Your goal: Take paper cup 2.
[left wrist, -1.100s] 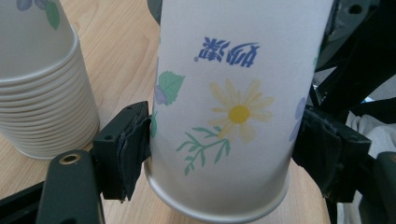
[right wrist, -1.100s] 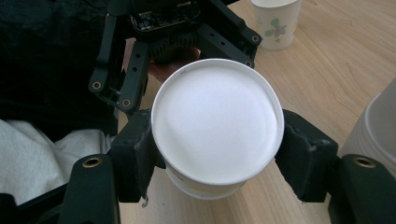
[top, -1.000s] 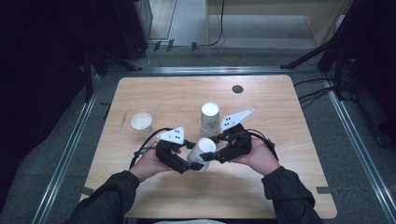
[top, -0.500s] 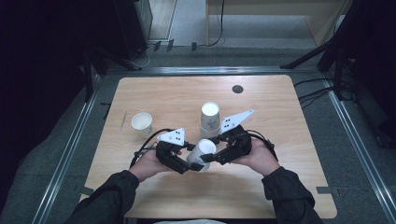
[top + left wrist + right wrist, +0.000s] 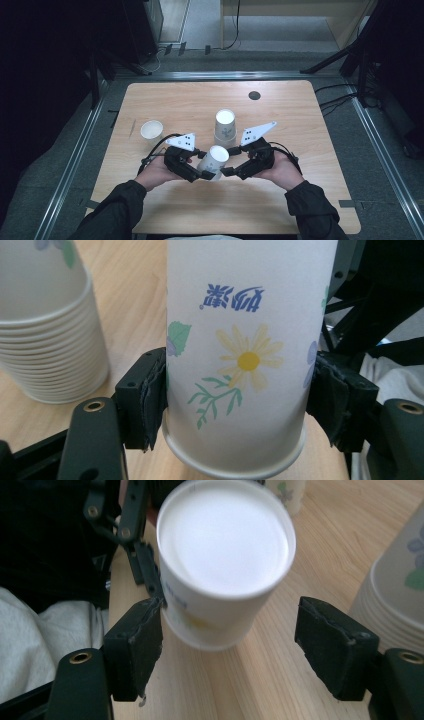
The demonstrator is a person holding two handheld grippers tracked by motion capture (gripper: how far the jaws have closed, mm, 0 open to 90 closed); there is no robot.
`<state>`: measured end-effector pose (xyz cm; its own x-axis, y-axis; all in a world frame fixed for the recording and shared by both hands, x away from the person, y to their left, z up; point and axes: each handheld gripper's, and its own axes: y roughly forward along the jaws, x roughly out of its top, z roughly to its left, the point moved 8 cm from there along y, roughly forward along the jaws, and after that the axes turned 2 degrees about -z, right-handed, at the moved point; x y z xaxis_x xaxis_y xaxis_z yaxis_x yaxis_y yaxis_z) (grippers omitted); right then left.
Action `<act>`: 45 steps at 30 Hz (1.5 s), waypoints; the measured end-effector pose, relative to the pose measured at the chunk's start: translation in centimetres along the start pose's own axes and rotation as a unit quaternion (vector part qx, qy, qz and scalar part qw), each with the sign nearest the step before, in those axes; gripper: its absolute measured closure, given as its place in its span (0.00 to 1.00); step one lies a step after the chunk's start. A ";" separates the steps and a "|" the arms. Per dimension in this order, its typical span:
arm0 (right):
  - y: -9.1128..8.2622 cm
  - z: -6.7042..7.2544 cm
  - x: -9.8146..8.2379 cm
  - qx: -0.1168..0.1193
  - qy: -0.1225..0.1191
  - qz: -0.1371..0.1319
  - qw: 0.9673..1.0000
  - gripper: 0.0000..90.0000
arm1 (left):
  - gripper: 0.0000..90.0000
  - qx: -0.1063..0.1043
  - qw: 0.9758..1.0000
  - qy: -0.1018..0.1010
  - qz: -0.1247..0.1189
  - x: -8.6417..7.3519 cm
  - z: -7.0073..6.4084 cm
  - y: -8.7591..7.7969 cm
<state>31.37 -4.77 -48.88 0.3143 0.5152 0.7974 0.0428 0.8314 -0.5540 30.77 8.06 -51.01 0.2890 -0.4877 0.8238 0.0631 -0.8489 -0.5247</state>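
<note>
**Left tongs clamped on the cup, right tongs just let go**

My left tongs (image 5: pixel 206 174) are shut on the paper cup (image 5: pixel 213 160), low centre of the high view, just in front of the person's hands. In the left gripper view both pads press the cup wall (image 5: pixel 250 355) near its rim, rim end toward the bottom of the frame, print upside down. So the cup is held inverted, closed base pointing away from me and tilted toward the upper right of the high view.

My right tongs (image 5: pixel 227 171) have just been opening. In the right gripper view the cup's white base (image 5: pixel 225 537) sits between the two pads, but neither presses on it: the left pad sits just beside the wall, the right pad stands well apart. Open, holding nothing.

Relation that matters: the cup's long axis runs roughly along the line between the two tongs, rim end on the left side, base end on the right. The left hand owns it now.

The stack of cups (image 5: pixel 224 125) stands upside down just beyond the held cup, toward frame centre, nearer the right hand. A lone upright cup (image 5: pixel 151 130) stands to the left, apart on the table (image 5: pixel 175 100).

My read: handover done; the right tongs should back off clear of the base before the left moves the cup.
</note>
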 end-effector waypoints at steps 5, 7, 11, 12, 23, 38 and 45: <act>-0.3 -0.3 -1.2 -0.018 -0.007 0.007 1.000 0.31 | 0.33 0.013 0.999 0.014 0.026 0.4 0.1 -0.7; -0.2 -0.4 -1.5 -0.021 0.000 0.008 1.000 0.32 | 0.33 0.007 0.999 0.012 0.035 0.5 0.0 -1.0; 0.2 -0.5 -2.1 -0.020 -0.002 0.020 1.000 0.32 | 0.33 0.020 0.997 0.018 0.069 0.1 0.3 -1.2; 0.3 -0.5 -2.1 -0.018 -0.003 0.022 1.000 0.31 | 0.33 0.027 0.996 0.023 0.079 -0.1 0.5 -1.2; 1.3 -0.8 -2.2 -0.018 -0.014 0.022 1.000 0.31 | 0.34 0.037 0.986 0.040 0.156 -1.6 0.9 -0.6; 3.7 -0.2 -2.0 0.002 -0.026 0.034 0.999 0.32 | 0.33 0.019 0.977 0.047 0.209 -2.7 0.3 1.5; 4.3 0.2 -2.1 0.017 -0.034 0.045 0.998 0.37 | 0.33 0.013 0.975 0.054 0.217 -2.9 0.1 1.8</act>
<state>30.72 -2.29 -52.91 0.2498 0.6001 0.7599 -0.0148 0.7871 -0.6167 30.15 7.97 -54.33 0.1914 -0.8191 0.5408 -0.0169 -0.5536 -0.8326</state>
